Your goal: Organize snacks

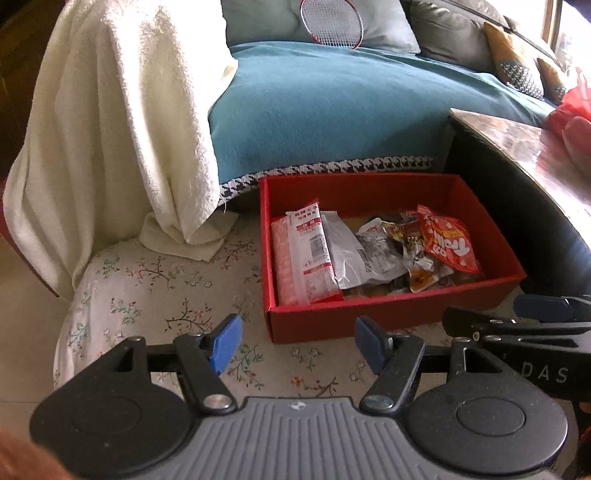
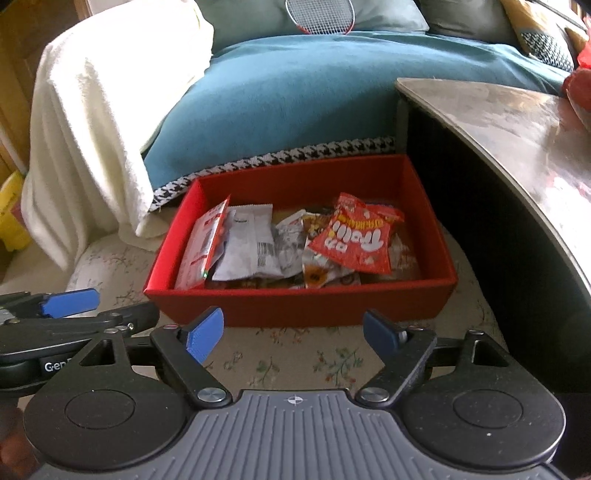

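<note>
A red box (image 1: 332,319) (image 2: 295,302) sits on a floral-covered seat and holds several snack packets. A red Trolli bag (image 1: 448,243) (image 2: 356,240) lies at the box's right. A red-and-white packet (image 1: 306,254) (image 2: 201,243) leans at its left, with a silver packet (image 1: 351,254) (image 2: 247,247) beside it. My left gripper (image 1: 297,343) is open and empty, just in front of the box. My right gripper (image 2: 293,334) is open and empty, also in front of the box. Each gripper shows at the edge of the other's view.
A white towel (image 1: 118,129) drapes over a chair at the left. A teal-covered sofa (image 1: 332,110) lies behind the box, with a racket (image 1: 332,22) on it. A glossy table (image 2: 517,147) stands at the right, with a red bag (image 1: 570,110) on it.
</note>
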`<state>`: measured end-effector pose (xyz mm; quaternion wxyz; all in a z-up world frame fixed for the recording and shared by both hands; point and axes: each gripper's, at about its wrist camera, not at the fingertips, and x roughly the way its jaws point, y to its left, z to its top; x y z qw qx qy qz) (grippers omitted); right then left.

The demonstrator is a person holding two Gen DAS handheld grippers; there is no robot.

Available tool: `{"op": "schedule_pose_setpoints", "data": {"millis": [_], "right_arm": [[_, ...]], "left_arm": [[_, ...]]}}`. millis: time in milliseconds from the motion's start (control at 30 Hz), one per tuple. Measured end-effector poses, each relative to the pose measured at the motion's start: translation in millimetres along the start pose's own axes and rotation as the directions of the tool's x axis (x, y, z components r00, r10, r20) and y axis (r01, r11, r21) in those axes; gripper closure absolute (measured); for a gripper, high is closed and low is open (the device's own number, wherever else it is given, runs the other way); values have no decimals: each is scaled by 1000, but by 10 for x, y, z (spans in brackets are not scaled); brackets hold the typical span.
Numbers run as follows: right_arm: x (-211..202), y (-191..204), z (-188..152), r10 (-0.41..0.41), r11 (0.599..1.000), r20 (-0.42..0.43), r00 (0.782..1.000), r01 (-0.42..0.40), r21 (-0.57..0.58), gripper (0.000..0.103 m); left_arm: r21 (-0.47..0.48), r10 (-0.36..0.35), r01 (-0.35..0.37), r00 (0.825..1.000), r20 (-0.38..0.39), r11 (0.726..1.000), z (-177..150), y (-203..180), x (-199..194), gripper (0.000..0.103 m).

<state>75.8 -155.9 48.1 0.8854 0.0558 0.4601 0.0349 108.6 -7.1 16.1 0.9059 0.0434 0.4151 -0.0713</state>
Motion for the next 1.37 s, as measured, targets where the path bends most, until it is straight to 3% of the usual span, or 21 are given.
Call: {"op": "schedule_pose_setpoints", "data": {"millis": [167, 700, 1367], "right_arm": [[-123, -13, -71, 10, 1000, 14, 1000, -10, 18, 15], [-327, 19, -298, 11, 1000, 17, 1000, -11, 7, 16], [-427, 44, -471, 17, 1000, 10, 1000, -17, 0, 14]], "left_arm": [[1, -22, 22, 1000, 9, 1000, -84, -13, -129, 42], [77, 9, -13, 999, 49, 997, -258, -72, -394, 42], [80, -5, 1, 999, 45, 997, -409, -70, -500, 41]]}}
